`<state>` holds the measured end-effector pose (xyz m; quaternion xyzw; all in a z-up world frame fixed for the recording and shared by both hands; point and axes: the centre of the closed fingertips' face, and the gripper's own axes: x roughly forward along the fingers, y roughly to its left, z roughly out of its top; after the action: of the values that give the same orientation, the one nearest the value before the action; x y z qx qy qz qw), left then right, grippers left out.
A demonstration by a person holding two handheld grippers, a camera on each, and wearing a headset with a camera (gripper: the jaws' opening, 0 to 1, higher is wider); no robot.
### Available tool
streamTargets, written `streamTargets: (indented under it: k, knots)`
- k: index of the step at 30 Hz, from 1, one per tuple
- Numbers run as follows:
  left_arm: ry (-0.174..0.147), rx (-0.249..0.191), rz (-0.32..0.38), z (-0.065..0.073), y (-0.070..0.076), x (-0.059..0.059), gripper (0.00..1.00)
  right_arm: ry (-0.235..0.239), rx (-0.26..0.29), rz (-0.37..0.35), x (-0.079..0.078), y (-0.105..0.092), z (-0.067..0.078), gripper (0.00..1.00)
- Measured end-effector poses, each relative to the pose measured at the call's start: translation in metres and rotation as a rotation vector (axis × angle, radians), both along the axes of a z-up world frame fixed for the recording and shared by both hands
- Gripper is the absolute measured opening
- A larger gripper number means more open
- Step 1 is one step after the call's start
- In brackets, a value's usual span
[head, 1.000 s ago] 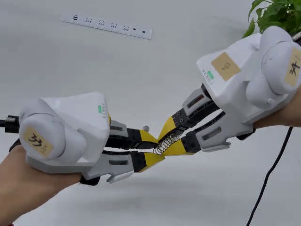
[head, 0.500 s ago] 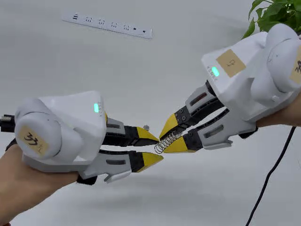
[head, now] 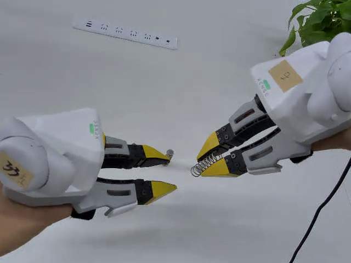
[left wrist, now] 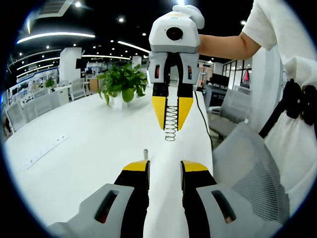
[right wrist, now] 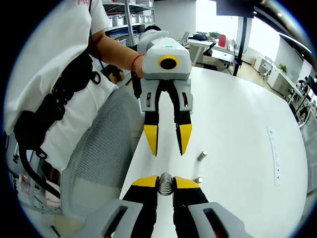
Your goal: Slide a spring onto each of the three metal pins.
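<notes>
Bright and even, lit from overhead. Faint, soft shadows on the table [head: 164,82] under the left gripper [head: 171,172] and right gripper [head: 202,165]. Head view sharp, white top slightly washed out. Heavy fisheye bending toward the edges of the 2 gripper views. Glaring, curved ceiling strips [left wrist: 59,35] in the left gripper view; blown-out window [right wrist: 213,15] in the right. Crisp spring [left wrist: 171,121], soft far background.

A silver coil spring [head: 202,164] sits pinched between the yellow fingertips [head: 211,146] of the right gripper [head: 201,166], its free end jutting past them. A short metal pin [head: 170,153] stands upright just beyond the upper fingertip of the spread left gripper [head: 173,172]. A second pin [right wrist: 198,180] stands near it.
</notes>
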<state>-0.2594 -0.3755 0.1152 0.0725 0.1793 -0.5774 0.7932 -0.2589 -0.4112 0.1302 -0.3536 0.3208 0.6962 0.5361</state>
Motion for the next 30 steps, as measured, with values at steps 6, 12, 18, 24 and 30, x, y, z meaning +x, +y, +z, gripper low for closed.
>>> streamTargets:
  k: [6, 12, 18, 24, 30]
  knots:
    - [-0.002, 0.025, 0.036, -0.006, 0.017, 0.000, 0.28, -0.030, -0.034, -0.054, 0.013, -0.017, -0.002, 0.07]
    - [-0.006, 0.042, 0.085, -0.008, 0.034, 0.005, 0.37, -0.042, -0.058, -0.101, 0.023, -0.031, -0.007, 0.07]
    - [-0.014, 0.058, 0.126, -0.013, 0.050, 0.010, 0.46, -0.064, -0.092, -0.156, 0.038, -0.041, -0.013, 0.07]
    - [-0.010, 0.048, 0.166, -0.017, 0.062, 0.015, 0.60, -0.075, -0.113, -0.198, 0.051, -0.047, -0.023, 0.07]
    - [-0.010, 0.027, 0.182, -0.021, 0.067, 0.018, 0.74, -0.080, -0.134, -0.241, 0.059, -0.054, -0.036, 0.07]
